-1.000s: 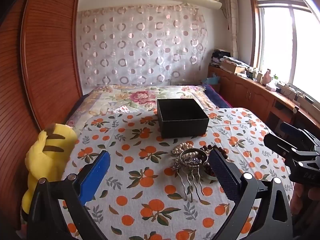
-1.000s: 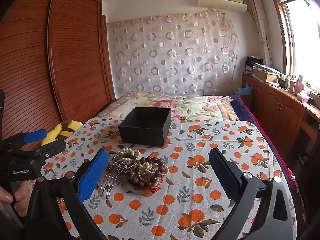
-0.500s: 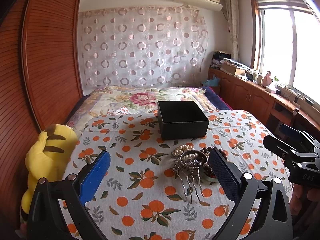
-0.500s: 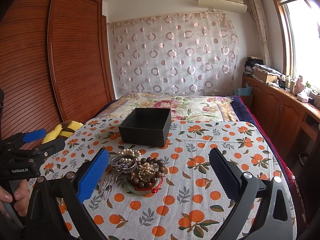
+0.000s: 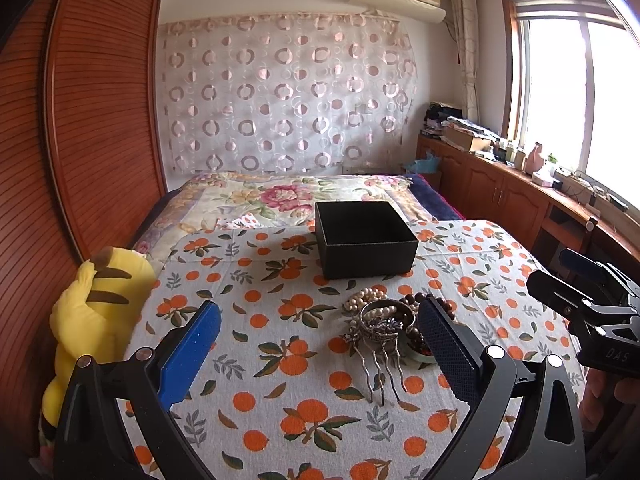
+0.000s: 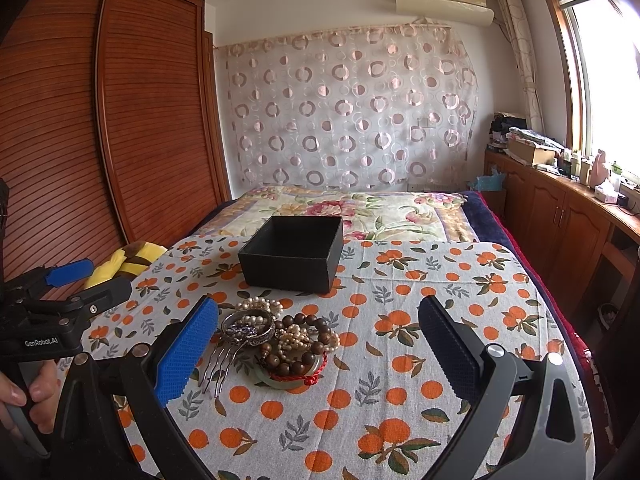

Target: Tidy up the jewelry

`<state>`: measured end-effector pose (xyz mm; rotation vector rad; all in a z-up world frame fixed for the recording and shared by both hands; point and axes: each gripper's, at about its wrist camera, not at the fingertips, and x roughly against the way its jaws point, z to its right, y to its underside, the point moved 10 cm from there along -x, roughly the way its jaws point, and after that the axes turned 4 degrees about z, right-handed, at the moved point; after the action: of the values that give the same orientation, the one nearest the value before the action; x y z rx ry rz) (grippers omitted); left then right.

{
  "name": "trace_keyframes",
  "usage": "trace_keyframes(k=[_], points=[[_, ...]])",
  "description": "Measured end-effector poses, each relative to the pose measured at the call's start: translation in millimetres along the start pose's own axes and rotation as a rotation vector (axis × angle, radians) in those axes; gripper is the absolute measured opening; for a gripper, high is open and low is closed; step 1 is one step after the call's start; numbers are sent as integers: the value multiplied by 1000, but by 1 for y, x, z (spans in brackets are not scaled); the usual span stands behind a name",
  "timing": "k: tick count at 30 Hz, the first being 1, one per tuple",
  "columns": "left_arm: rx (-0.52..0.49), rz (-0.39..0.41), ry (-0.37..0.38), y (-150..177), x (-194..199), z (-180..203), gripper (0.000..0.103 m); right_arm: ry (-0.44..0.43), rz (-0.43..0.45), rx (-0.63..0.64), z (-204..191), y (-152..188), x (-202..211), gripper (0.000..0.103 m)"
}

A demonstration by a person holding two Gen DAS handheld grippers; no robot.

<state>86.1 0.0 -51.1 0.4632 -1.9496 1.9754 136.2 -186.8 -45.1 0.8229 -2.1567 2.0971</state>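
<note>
A pile of jewelry (image 6: 280, 340) lies on the orange-print cloth (image 6: 440, 288): pearl strands, brown bead bracelets, a jade bangle with red cord and a metal hair comb (image 5: 380, 356). Behind it stands an open black box (image 5: 364, 240) (image 6: 294, 254), seemingly empty. My left gripper (image 5: 320, 344) is open, low over the cloth, with the pile (image 5: 384, 320) just inside its right finger. My right gripper (image 6: 320, 344) is open too, with the pile beside its left finger. Neither holds anything. Each gripper shows at the edge of the other's view.
A yellow plush toy (image 5: 96, 308) sits at the cloth's left edge by the wooden wardrobe (image 5: 80, 120). A floral bedspread (image 6: 340, 212) lies beyond the box. Wooden cabinets (image 6: 560, 220) with clutter line the right wall under the window.
Both views have shifted only slightly; the left wrist camera tilted up a little. The jewelry and the box stay where they were, and both grippers remain open.
</note>
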Motion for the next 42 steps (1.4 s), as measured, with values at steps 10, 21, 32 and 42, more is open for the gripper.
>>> trace_keyframes(k=[10, 21, 32, 42], points=[[3, 2, 1, -9, 4, -1, 95, -1, 1, 0, 0, 0, 1, 101], [4, 4, 2, -9, 4, -1, 95, -2, 2, -1, 0, 0, 1, 101], [5, 5, 2, -10, 4, -1, 95, -1, 3, 0, 0, -1, 2, 101], [6, 6, 4, -9, 4, -1, 95, -1, 4, 0, -1, -2, 2, 101]])
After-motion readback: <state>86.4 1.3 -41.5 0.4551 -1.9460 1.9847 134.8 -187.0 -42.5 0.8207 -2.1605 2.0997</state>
